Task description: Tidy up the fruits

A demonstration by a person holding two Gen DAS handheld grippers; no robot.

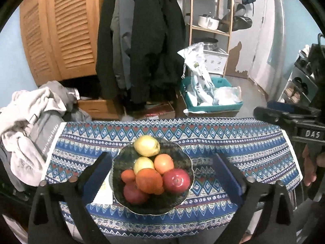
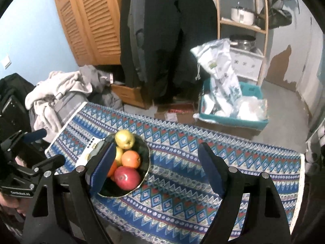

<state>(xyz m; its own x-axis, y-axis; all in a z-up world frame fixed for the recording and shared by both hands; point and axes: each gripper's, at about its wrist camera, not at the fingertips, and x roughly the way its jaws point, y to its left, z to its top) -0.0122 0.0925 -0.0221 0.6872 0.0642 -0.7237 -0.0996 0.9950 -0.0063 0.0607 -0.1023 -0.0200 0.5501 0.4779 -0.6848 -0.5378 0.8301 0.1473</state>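
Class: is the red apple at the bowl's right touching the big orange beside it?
Touching. Left wrist view: the red apple presses against the big orange, no gap between them.

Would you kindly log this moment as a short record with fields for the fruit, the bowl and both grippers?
surface: patterned tablecloth
bowl: dark bowl, on the cloth
fruit in bowl: two yellow apples, two red apples, oranges
left gripper: open, empty, framing the bowl
right gripper: open, empty, right of the bowl
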